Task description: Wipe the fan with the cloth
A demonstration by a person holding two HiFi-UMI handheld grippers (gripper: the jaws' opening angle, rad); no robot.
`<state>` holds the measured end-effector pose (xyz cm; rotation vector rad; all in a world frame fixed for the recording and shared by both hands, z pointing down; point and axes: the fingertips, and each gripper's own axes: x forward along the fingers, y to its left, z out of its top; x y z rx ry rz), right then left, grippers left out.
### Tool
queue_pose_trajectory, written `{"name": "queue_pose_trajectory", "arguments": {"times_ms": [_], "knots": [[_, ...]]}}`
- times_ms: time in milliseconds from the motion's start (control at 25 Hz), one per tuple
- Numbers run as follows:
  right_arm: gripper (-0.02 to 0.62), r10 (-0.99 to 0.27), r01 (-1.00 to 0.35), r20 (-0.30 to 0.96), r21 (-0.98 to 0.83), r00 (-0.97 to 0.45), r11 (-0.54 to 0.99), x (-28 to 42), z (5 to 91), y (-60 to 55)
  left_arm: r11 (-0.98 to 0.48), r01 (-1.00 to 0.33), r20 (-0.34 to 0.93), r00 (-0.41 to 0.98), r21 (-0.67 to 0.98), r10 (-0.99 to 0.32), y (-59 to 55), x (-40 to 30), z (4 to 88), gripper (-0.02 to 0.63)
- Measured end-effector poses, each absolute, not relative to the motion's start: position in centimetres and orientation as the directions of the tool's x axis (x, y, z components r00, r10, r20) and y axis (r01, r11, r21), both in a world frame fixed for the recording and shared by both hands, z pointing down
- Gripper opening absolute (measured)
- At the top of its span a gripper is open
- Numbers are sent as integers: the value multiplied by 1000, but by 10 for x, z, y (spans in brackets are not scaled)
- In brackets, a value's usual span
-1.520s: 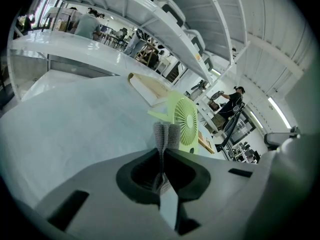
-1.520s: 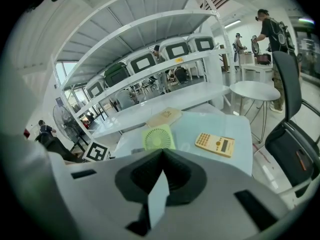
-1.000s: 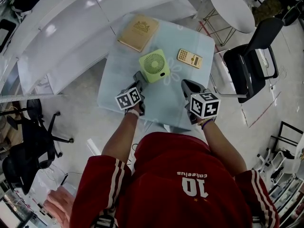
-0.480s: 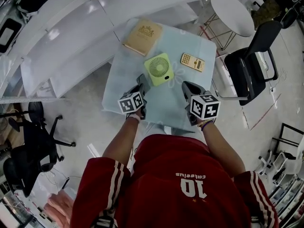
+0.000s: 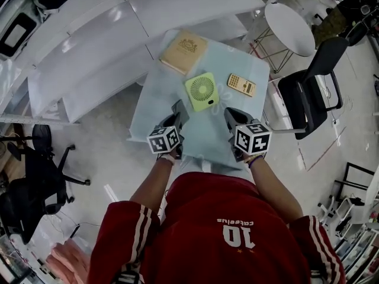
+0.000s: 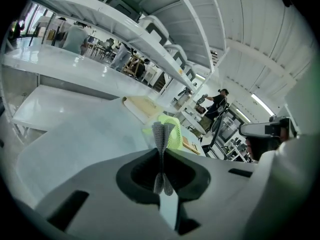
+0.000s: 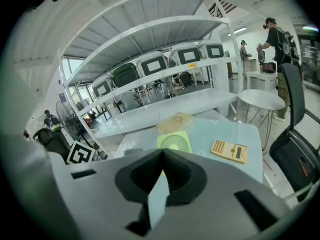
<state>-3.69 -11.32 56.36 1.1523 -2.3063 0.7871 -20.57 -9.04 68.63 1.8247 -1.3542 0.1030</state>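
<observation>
A square lime-green fan (image 5: 202, 92) lies flat on the pale glass table (image 5: 154, 114), grille up. My left gripper (image 5: 179, 109) hovers just short of the fan's near-left corner. It is shut on a small grey knitted cloth (image 6: 161, 135), whose folded edge sticks up past the jaws. The left gripper view shows the fan (image 6: 173, 134) right behind the cloth. My right gripper (image 5: 228, 115) is near the fan's near-right side and shut with nothing in it. In the right gripper view the fan (image 7: 175, 141) lies straight ahead of the right gripper (image 7: 162, 152).
A tan book (image 5: 185, 51) lies at the table's far side and a yellow calculator (image 5: 241, 84) to the right of the fan. White shelving (image 5: 89, 52) runs along the left. A black chair (image 5: 311, 90) and a round white table (image 5: 289, 12) stand to the right.
Both grippers have drawn back a little toward the person. The left gripper's tip, which was against the fan's near-left corner, now stands slightly off it. The fan has not moved.
</observation>
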Motion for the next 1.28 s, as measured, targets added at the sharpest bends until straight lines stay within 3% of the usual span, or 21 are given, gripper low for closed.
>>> {"name": "queue_pose_trajectory", "arguments": {"times_ms": [360,760,1280], "knots": [[5,-521,-764,608,-242,-600,598,-46,561,-94,-165,-877,485,396,451,-779,-73,-211,646,28],[5,-436,-665,564,-299,-702,684,-14,545,-68,-83,-907,419,270,413,-867,-29,-197,579,28],[5,-407,-595,487,-334,-773,731,138,512,-19,47,-939,286,55,340,-957,57,-100,482,28]]}}
